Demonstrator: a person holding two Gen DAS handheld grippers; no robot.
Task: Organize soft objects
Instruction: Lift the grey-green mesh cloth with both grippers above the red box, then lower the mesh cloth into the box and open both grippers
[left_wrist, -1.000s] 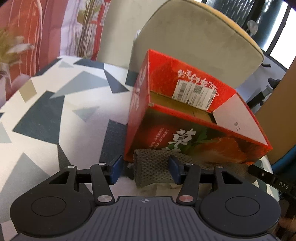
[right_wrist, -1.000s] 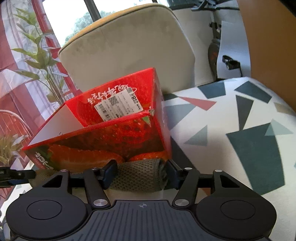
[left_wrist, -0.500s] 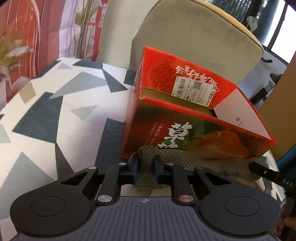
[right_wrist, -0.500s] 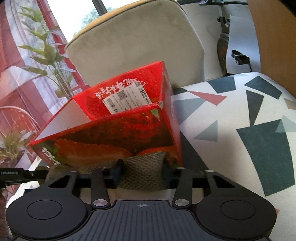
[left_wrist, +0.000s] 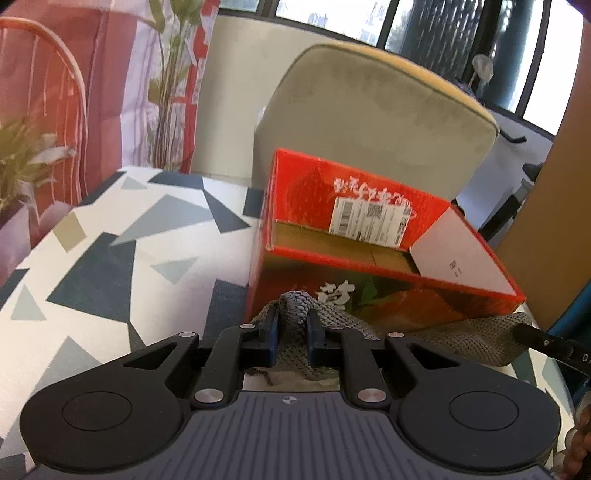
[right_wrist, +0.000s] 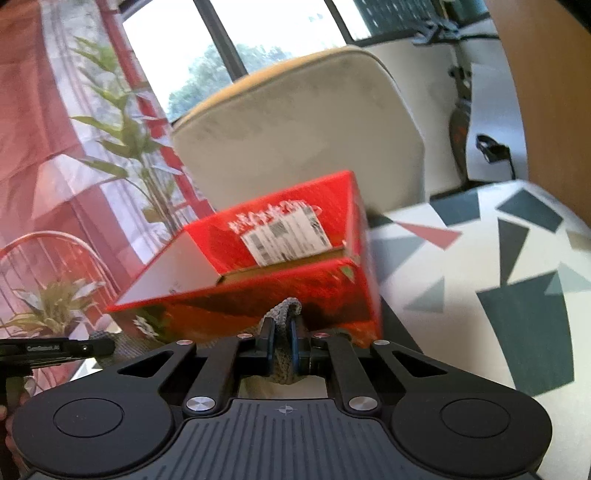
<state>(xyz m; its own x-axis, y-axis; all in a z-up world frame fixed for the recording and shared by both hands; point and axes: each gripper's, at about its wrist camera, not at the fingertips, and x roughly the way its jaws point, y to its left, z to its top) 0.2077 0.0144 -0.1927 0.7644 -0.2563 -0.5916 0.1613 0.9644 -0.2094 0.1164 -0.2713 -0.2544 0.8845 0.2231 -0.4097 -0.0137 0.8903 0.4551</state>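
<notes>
A grey-green knitted cloth (left_wrist: 461, 336) stretches between both grippers, just in front of the open red strawberry box (left_wrist: 362, 254). My left gripper (left_wrist: 291, 332) is shut on the cloth's left end, which bunches up between the pads. My right gripper (right_wrist: 282, 343) is shut on the cloth's (right_wrist: 284, 314) other end, lifted in front of the box (right_wrist: 288, 266). The box looks empty inside, its cardboard floor showing.
The table (left_wrist: 110, 266) has a white cloth with grey and blue triangles. A beige chair (left_wrist: 369, 122) stands right behind the box. Plants (right_wrist: 122, 122) and a red wire chair (right_wrist: 48, 258) stand at the left. A brown panel (left_wrist: 546, 229) rises at the right.
Both grippers closed on the ends of the cloth and lifted it off the table; the views rose and now look slightly down into the box.
</notes>
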